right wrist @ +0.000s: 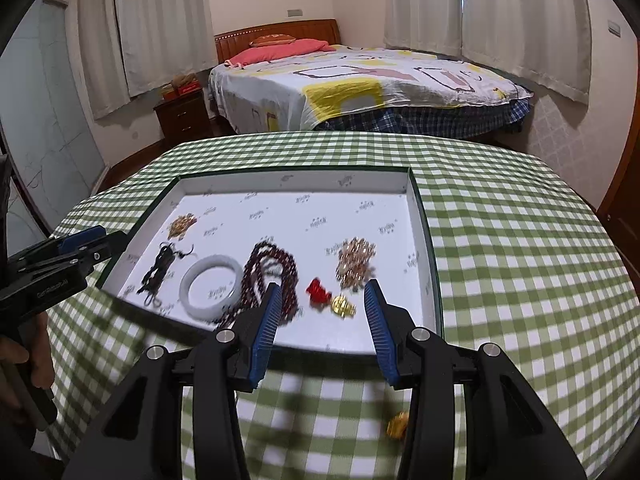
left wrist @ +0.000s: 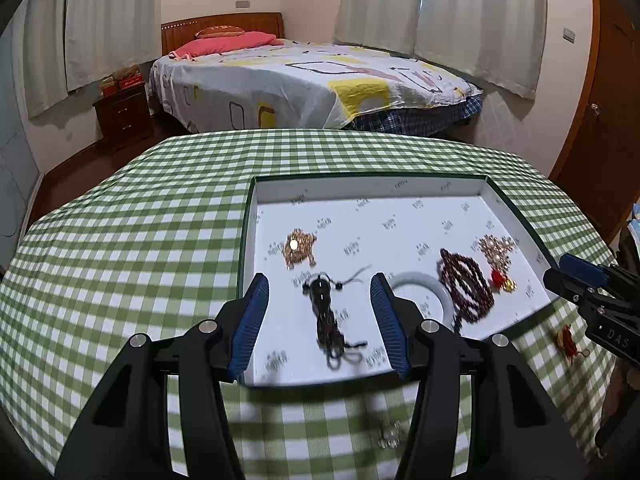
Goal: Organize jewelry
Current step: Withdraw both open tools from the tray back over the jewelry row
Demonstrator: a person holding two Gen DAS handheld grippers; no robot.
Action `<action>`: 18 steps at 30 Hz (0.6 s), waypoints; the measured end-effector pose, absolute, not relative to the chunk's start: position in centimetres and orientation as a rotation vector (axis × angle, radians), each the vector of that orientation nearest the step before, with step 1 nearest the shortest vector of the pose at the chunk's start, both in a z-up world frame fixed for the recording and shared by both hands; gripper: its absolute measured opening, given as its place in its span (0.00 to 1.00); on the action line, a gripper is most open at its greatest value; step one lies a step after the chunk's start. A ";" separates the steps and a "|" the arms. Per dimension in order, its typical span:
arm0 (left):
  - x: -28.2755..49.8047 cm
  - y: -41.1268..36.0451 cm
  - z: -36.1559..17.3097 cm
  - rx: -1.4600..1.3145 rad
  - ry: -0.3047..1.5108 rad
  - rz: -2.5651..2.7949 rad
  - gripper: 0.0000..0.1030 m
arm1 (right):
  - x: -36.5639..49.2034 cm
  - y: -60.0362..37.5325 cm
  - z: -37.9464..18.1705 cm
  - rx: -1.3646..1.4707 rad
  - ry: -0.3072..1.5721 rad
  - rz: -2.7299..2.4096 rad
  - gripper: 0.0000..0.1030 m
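My desk, under its green checked cloth, carries the shallow white tray, and most of the jewelry already lies inside it. From large to small in there: the dark red bead necklace coiled near the middle, the white bangle to its left, the black cord piece with its long axis running near to far, two gold clusters at the far left and far right, and a red and gold charm at the near right.

Two small pieces are not yet in. A small gold and red trinket lies on the cloth just near of the tray, right below my right gripper, so that hand is the nearer one. A small silvery piece, blurred, sits on the cloth under my left gripper.

Both my jaws stand wide apart and hold nothing. I judge the coming move is a short drop back toward me, down onto the trinket.
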State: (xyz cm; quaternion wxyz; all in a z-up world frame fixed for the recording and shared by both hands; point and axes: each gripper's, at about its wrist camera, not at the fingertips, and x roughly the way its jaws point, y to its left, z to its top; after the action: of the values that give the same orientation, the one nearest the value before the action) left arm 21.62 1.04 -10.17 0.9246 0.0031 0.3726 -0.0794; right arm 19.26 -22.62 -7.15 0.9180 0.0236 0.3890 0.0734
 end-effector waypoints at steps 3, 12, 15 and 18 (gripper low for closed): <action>20.3 1.2 -10.2 0.005 0.770 -0.157 0.50 | 18.2 -22.3 -7.2 0.047 0.806 0.159 0.42; 16.9 2.2 -10.7 -0.019 0.786 -0.132 0.50 | 15.5 -21.6 -7.4 0.043 0.812 0.174 0.42; 15.7 2.5 -10.6 -0.030 0.783 -0.122 0.50 | 14.7 -21.4 -7.5 0.043 0.809 0.176 0.42; 14.7 2.9 -10.5 -0.039 0.777 -0.112 0.50 | 14.0 -21.0 -7.6 0.040 0.807 0.185 0.42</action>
State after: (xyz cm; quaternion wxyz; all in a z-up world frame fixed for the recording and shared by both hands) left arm 14.72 2.88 -10.45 0.9238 -0.0192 0.3785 -0.0546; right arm 13.97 -20.95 -7.58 0.9154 0.0195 0.3919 0.0897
